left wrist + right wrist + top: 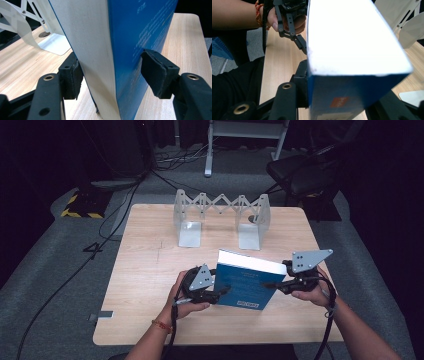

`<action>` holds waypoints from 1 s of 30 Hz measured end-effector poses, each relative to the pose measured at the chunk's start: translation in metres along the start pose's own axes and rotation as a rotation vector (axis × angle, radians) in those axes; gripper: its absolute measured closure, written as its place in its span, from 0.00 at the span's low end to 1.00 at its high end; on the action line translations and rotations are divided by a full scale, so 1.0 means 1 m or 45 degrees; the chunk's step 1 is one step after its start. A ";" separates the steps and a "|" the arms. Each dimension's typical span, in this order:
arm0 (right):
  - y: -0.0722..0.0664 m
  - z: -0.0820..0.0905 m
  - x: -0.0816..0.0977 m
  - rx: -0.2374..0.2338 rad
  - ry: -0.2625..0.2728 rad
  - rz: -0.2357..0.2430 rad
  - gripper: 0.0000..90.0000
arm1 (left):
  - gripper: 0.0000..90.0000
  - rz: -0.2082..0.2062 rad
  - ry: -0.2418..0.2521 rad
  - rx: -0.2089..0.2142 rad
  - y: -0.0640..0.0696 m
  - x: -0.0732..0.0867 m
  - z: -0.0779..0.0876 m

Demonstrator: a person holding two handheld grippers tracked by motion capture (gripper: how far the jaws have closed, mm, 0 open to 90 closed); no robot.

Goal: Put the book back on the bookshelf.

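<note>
Evidently blue book (pixel 247 282) stood tilted above table (pixel 150 270), short of bookend rack (pixel 222 217). Left gripper (pixel 220 292) pinched fore-edge side; right gripper (pixel 274 284) pinched spine end. Best kept both grips firm, book upright, lifted evenly toward rack.

Light wooden table (pixel 150 270) on grey carpet floor (pixel 45 285). Room dark beyond. White metal frame legs (pixel 208 150) at far side, black chair (pixel 300 170) to the right. Black cables (pixel 115 205) cross floor. Yellow-black striped block (pixel 80 206) far left.

both hand-held grippers (pixel 222 292) (pixel 270 284) clamped, facing inward.
</note>
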State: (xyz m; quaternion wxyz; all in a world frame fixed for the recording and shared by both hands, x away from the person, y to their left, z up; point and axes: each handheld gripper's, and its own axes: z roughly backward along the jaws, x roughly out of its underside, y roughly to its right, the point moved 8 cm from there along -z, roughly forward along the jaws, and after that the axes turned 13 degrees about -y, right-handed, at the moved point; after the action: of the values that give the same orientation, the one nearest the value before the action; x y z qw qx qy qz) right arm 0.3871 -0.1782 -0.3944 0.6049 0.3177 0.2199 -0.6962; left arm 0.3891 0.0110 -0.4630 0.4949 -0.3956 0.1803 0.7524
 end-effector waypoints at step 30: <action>0.003 0.010 -0.035 -0.066 -0.266 0.000 0.65 | 0.40 -0.005 0.003 0.012 0.001 0.000 0.000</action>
State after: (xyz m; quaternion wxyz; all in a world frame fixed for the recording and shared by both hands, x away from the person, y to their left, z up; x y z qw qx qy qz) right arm 0.3908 -0.1607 -0.3622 0.6327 0.2276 0.1737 -0.7195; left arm 0.3882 0.0107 -0.4633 0.4981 -0.3946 0.1835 0.7501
